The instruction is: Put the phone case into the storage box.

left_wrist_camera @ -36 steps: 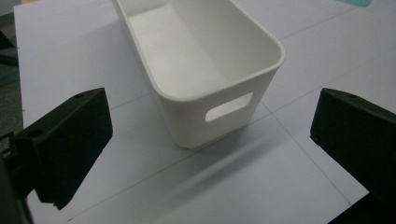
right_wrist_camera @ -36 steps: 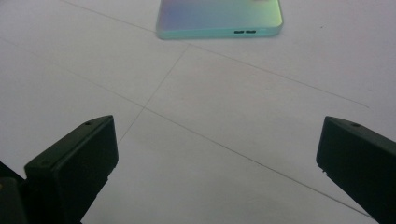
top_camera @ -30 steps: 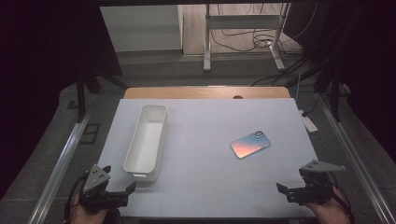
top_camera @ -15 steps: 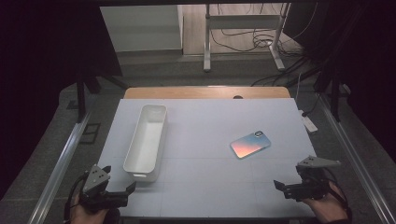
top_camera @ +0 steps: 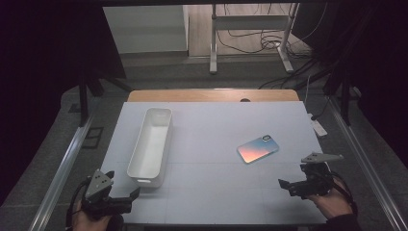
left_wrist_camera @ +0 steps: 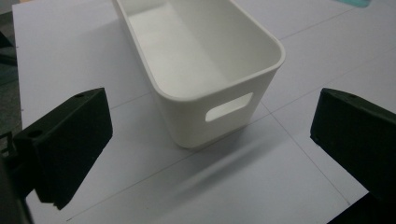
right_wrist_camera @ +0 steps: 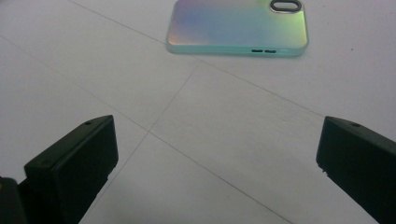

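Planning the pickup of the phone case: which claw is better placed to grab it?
Right. The right claw is open and apart from the phone case, which lies flat just ahead of it. The left claw faces the white bin, across the table.

No text, label, brand, number or sign can be read on anything here.

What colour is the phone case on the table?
The phone case is shiny rainbow: pink, purple and mint green. The right gripper view shows it best.
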Demonstrator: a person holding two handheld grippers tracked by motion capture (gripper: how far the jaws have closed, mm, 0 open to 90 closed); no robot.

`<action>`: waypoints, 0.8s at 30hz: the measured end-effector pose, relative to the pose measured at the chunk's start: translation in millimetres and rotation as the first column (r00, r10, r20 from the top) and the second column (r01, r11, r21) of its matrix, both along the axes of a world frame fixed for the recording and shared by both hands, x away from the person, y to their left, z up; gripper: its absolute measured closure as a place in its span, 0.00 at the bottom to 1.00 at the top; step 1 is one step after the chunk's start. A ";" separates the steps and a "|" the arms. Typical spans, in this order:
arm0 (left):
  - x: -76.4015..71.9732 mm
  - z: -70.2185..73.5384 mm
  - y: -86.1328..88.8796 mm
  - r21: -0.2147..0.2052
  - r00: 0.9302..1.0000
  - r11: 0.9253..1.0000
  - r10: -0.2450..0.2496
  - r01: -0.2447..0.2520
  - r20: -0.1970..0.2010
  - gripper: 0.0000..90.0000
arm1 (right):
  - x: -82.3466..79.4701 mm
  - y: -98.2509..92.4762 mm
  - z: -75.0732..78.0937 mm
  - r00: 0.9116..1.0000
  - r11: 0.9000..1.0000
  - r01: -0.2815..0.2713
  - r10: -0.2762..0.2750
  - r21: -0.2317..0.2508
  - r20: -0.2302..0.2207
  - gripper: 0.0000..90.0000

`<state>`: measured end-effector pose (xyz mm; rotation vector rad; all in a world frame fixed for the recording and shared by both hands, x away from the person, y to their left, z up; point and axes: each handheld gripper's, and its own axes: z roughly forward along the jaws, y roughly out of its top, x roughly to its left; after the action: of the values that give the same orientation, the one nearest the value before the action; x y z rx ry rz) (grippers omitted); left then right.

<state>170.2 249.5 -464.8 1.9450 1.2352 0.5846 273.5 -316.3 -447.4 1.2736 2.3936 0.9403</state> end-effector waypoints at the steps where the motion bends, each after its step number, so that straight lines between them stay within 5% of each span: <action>1: 0.0 0.0 0.0 0.000 1.000 1.000 0.000 0.000 0.000 0.00 | 1.2 0.3 -0.1 1.000 1.000 0.000 0.000 0.001 -0.001 0.00; 24: 0.1 0.0 0.2 -0.001 1.000 1.000 0.002 -0.002 0.001 0.00 | 31.1 22.9 2.3 1.000 0.999 -0.031 0.031 -0.040 -0.001 0.00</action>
<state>170.3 249.7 -464.8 1.9429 1.2365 0.5859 304.7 -293.3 -445.1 1.2255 2.4268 0.8965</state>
